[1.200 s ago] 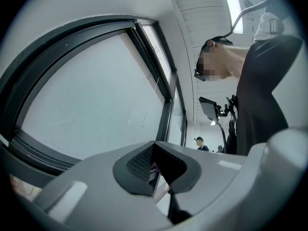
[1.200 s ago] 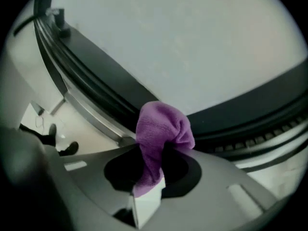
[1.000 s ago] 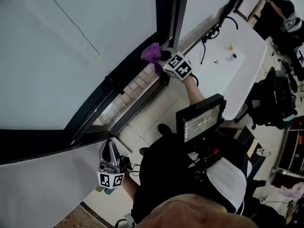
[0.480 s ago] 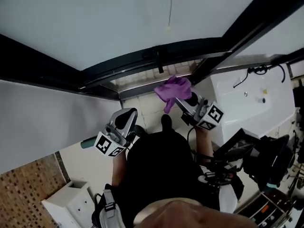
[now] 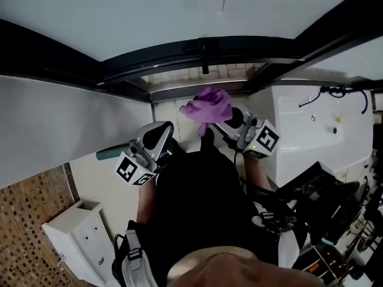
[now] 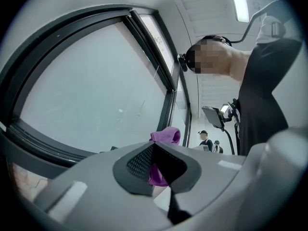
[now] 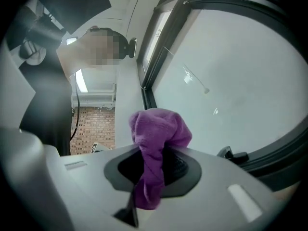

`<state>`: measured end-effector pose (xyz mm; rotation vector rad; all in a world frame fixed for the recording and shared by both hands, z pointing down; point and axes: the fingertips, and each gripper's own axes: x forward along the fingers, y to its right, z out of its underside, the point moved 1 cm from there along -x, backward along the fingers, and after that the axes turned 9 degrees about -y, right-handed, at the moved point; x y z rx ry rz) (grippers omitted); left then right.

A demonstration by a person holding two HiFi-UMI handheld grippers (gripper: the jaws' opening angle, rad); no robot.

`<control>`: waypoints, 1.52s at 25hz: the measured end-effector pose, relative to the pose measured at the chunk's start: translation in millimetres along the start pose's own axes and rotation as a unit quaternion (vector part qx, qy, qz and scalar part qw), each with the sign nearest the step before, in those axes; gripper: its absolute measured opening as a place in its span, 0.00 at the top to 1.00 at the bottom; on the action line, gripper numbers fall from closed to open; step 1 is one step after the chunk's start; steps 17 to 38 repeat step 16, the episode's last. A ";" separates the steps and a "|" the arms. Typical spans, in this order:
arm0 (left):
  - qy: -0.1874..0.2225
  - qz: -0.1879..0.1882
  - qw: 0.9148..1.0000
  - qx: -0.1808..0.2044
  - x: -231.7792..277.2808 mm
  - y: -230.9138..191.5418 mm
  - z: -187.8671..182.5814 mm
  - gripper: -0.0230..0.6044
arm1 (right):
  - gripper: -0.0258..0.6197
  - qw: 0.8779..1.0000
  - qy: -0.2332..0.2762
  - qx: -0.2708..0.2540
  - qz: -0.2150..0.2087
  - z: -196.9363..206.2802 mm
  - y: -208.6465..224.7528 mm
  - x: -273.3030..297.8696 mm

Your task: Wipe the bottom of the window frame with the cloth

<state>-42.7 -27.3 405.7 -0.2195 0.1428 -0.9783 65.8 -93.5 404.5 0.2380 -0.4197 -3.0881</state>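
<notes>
While we stand close to the window, the little white cabinet [image 5: 78, 235] sits low on our left. Next comes the left gripper [image 5: 157, 137], held up just in front of our body. Its jaws are closed together and there is nothing in them. It has hardly moved since half a second ago, but a second ago it hung lower down and further from the other gripper. Above it, in the middle, runs the dark window frame [image 5: 179, 55], with its bottom rail lying across the view. The purple cloth [image 5: 209, 105] is bunched up just under that rail, near the middle of it; we cannot tell if it touches the rail. A second ago the cloth was up at the frame far out on our right, with the arm stretched. Now it is back near our body. The right gripper [image 5: 226, 119] has the cloth pinched tight between its jaws, with a puffy lump sticking out past the tips and a tail hanging back between them. Past it, on the right, stands the white sink [image 5: 311, 148].
</notes>
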 end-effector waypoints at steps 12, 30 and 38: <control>-0.005 -0.045 0.999 -0.007 -5.6 13.8 8.4 0.96 | 0.85 0.998 -0.015 0.002 -0.061 12.5 -8.6 -7.7; 0.000 -0.061 0.998 -0.011 -25.8 8.5 6.2 0.96 | 0.85 0.997 -0.017 -0.008 -0.077 12.4 -19.4 8.4; 0.000 -0.061 0.998 -0.011 -25.8 8.5 6.2 0.96 | 0.85 0.997 -0.017 -0.008 -0.077 12.4 -19.4 8.4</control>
